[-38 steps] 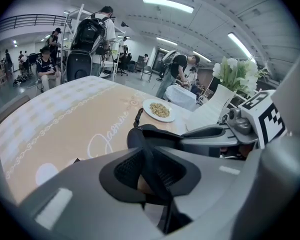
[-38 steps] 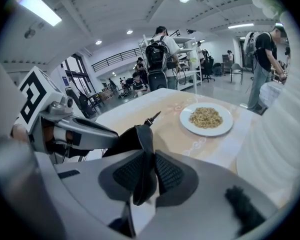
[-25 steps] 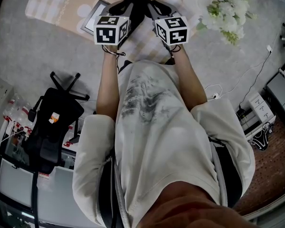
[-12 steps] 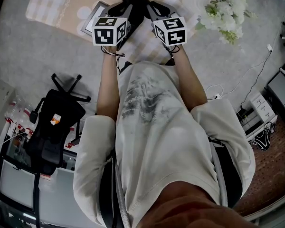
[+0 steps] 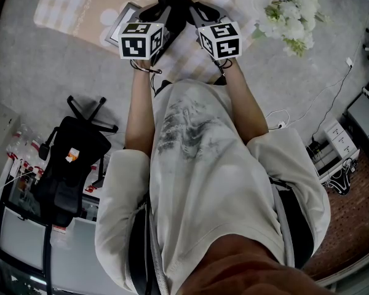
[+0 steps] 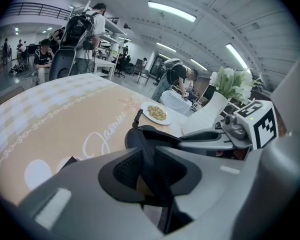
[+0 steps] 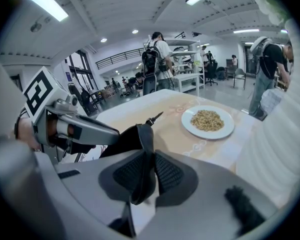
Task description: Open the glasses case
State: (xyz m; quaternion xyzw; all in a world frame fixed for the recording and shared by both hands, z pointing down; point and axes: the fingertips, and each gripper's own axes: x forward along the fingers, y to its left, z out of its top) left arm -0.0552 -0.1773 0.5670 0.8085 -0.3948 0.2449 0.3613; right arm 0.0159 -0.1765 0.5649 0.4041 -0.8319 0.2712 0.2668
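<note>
Two grippers share one black glasses case [image 6: 149, 136], and we hold it between them over the cloth-covered bench [image 5: 80, 11], apparently clear of the cloth. The left gripper [image 6: 151, 170] has its fingers [image 6: 127, 170] clenched on a thin edge of the case that runs straight up between the ribbed pads. The right gripper [image 7: 144, 173] does the same from the other side, its fingers [image 7: 167, 174] pinched on a dark flap of the same case.

We read this two-sided hold as the point of the setup. With each gripper on its own wall of the case, drawing them apart should part the mouth, where a single grip would only carry the case around. Both grippers slant downward and meet nose to nose, which keeps the case centred in front of us and in sight of both gripper views. A small pull tab [image 7: 155, 118] sticks out at the far end of the case.

We cannot tell from these views whether the mouth has begun to part. A plate [image 7: 208, 121] of grain and the white flowers [image 5: 292, 14] sit well apart from the case, so nothing crowds the pull.
</note>
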